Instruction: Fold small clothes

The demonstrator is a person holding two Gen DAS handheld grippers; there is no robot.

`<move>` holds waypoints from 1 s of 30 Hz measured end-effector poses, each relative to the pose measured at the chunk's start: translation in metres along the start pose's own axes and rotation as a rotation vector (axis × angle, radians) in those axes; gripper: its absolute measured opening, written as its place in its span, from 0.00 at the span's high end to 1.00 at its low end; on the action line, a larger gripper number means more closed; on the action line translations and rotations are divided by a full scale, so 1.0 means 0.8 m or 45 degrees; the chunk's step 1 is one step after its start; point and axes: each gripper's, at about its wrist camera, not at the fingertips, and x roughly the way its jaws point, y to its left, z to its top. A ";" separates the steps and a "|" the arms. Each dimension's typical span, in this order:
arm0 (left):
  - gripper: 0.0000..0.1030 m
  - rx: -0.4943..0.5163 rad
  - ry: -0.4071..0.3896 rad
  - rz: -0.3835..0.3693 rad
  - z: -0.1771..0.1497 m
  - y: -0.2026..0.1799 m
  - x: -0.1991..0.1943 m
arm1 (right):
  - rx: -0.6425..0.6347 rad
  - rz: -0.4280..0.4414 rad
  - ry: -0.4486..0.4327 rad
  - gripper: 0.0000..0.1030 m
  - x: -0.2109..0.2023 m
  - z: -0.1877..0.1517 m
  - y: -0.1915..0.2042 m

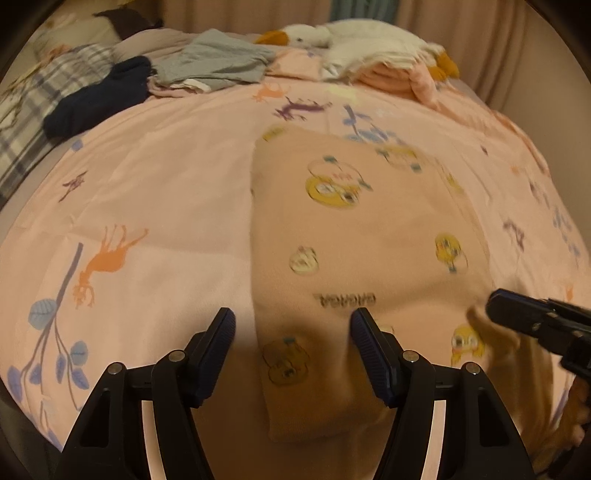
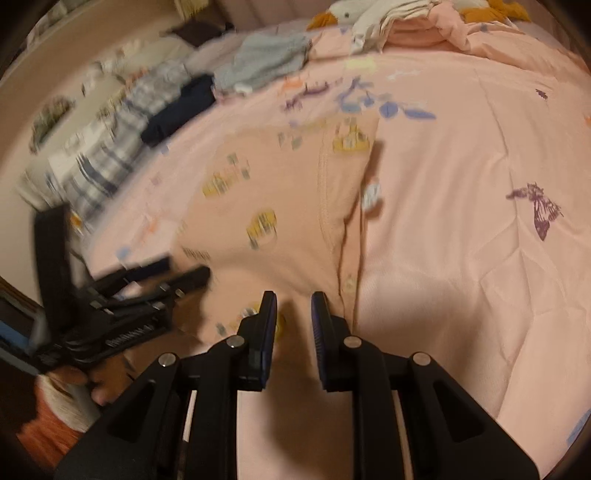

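A pink garment (image 1: pixel 354 229) printed with yellow cartoon figures lies flat on the pink bed sheet (image 1: pixel 155 177). My left gripper (image 1: pixel 293 326) is open and wide just above its near part, and the garment's left edge runs between the jaws. My right gripper (image 1: pixel 496 299) comes in from the right at the garment's near right side, where the cloth is bunched. In the right wrist view the right gripper (image 2: pixel 294 306) has a narrow gap with no cloth seen between its pads, beside the garment's (image 2: pixel 280 206) buttoned edge. The left gripper (image 2: pixel 173 271) is blurred at the left.
At the back of the bed lie a grey garment (image 1: pixel 218 62), a navy one (image 1: pixel 96 99), plaid cloth (image 1: pixel 37 118), a white plush duck (image 1: pixel 314 35) and a stack of folded pink and white clothes (image 1: pixel 388 70). A hand (image 2: pixel 96 387) holds the left gripper.
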 end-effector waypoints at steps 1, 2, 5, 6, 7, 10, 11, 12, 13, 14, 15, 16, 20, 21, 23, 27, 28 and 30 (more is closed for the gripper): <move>0.36 -0.017 0.002 -0.010 0.002 0.001 0.000 | 0.010 0.016 -0.029 0.79 -0.003 0.004 -0.002; 0.36 -0.028 0.003 -0.015 0.004 0.002 0.000 | 0.022 0.007 -0.047 0.79 -0.005 0.008 -0.004; 0.36 -0.031 -0.062 0.068 0.015 -0.002 -0.021 | 0.086 -0.083 -0.044 0.79 -0.008 0.017 -0.012; 0.36 -0.010 -0.108 0.107 0.017 -0.006 -0.035 | 0.094 -0.137 -0.030 0.78 -0.012 0.020 -0.012; 0.36 0.022 -0.157 0.118 0.020 -0.009 -0.049 | 0.081 -0.204 -0.017 0.77 -0.018 0.024 -0.008; 0.36 0.053 -0.275 0.034 0.032 -0.017 -0.105 | 0.001 -0.396 -0.088 0.71 -0.060 0.029 0.015; 0.36 0.026 -0.293 -0.009 0.035 -0.017 -0.126 | -0.022 -0.402 -0.115 0.58 -0.075 0.030 0.022; 0.33 0.000 -0.298 -0.057 0.038 -0.015 -0.142 | -0.038 -0.388 -0.144 0.36 -0.094 0.031 0.031; 0.23 -0.026 -0.299 -0.119 0.040 -0.014 -0.156 | -0.038 -0.371 -0.173 0.26 -0.110 0.032 0.037; 0.17 -0.065 -0.298 -0.207 0.042 -0.011 -0.175 | -0.019 -0.355 -0.227 0.11 -0.132 0.032 0.043; 0.07 -0.091 -0.290 -0.249 0.045 -0.010 -0.183 | -0.001 -0.349 -0.269 0.03 -0.149 0.033 0.048; 0.01 -0.137 -0.274 -0.295 0.046 -0.008 -0.197 | 0.011 -0.341 -0.299 0.00 -0.163 0.033 0.053; 0.01 -0.181 -0.290 -0.366 0.044 -0.011 -0.239 | -0.002 -0.331 -0.287 0.00 -0.213 0.025 0.080; 0.01 -0.168 -0.324 -0.345 0.041 -0.015 -0.247 | -0.014 -0.312 -0.309 0.00 -0.223 0.021 0.085; 0.01 -0.099 -0.424 -0.224 0.032 -0.027 -0.270 | -0.013 -0.257 -0.386 0.00 -0.243 0.015 0.097; 0.01 -0.045 -0.485 -0.157 0.024 -0.040 -0.288 | -0.027 -0.254 -0.397 0.00 -0.248 0.007 0.105; 0.01 -0.060 -0.483 -0.164 0.024 -0.039 -0.289 | -0.032 -0.257 -0.401 0.00 -0.248 0.006 0.107; 0.01 -0.060 -0.488 -0.159 0.024 -0.038 -0.289 | -0.026 -0.278 -0.411 0.00 -0.249 0.004 0.109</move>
